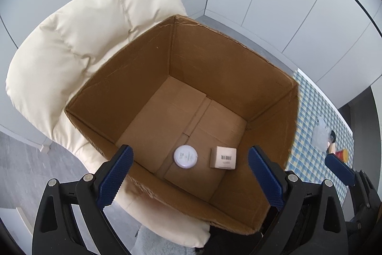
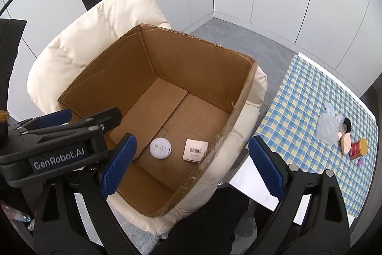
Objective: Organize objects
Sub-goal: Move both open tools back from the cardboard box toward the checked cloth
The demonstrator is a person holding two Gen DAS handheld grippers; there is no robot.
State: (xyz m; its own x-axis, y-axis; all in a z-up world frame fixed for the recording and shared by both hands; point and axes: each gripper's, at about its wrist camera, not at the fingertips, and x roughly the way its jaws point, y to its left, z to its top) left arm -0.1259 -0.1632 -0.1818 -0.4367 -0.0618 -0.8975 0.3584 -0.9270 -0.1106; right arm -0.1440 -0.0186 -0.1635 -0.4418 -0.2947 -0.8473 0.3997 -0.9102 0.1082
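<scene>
At the bottom of each wrist view the gripper's blue fingers stand wide apart with nothing between them: the left gripper [image 1: 191, 173] hangs over the box [image 1: 133, 78], the right gripper [image 2: 192, 166] over the box's right edge. On the box floor, low centre, lie a round white jar [image 1: 185, 156] and, just to its right, a small carton [image 1: 223, 157], apart. The box sits on a cream chair [image 1: 78, 40]. At far right, the checked counter [image 2: 310, 92] carries a red jar [image 2: 357, 148] and clear packaging [image 2: 328, 127].
</scene>
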